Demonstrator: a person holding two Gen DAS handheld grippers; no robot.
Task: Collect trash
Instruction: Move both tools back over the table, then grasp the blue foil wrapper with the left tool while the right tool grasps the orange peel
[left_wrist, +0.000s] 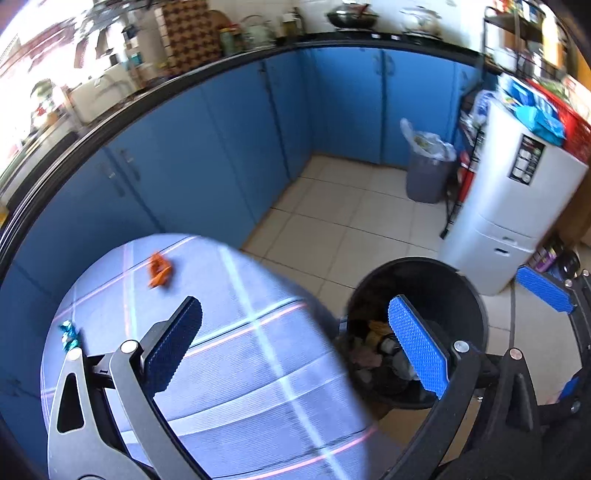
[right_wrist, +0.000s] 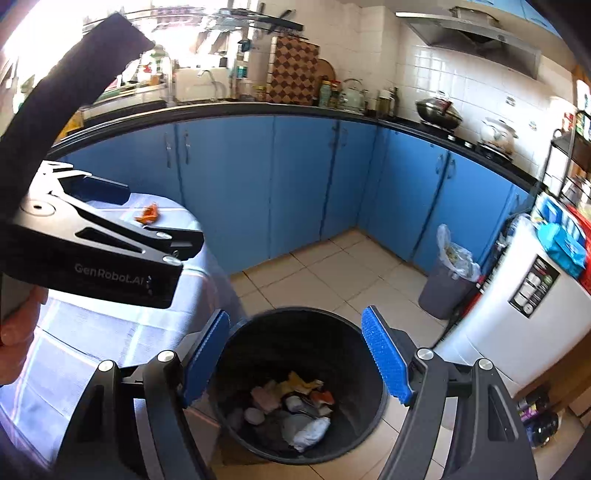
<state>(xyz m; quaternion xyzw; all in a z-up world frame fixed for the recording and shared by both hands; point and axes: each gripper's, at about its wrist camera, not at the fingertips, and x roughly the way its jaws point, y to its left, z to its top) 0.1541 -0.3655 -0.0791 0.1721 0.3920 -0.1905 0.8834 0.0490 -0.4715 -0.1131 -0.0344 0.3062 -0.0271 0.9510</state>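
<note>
Left wrist: both grippers (left_wrist: 295, 343) (right_wrist: 295, 354) gape empty by the bin (left_wrist: 469, 295); next, wrapper (left_wrist: 159, 272) upper left, approach squarely.

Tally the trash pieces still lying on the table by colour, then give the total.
Orange wrapper: 1
Teal wrapper: 1
Total on the table: 2
</note>
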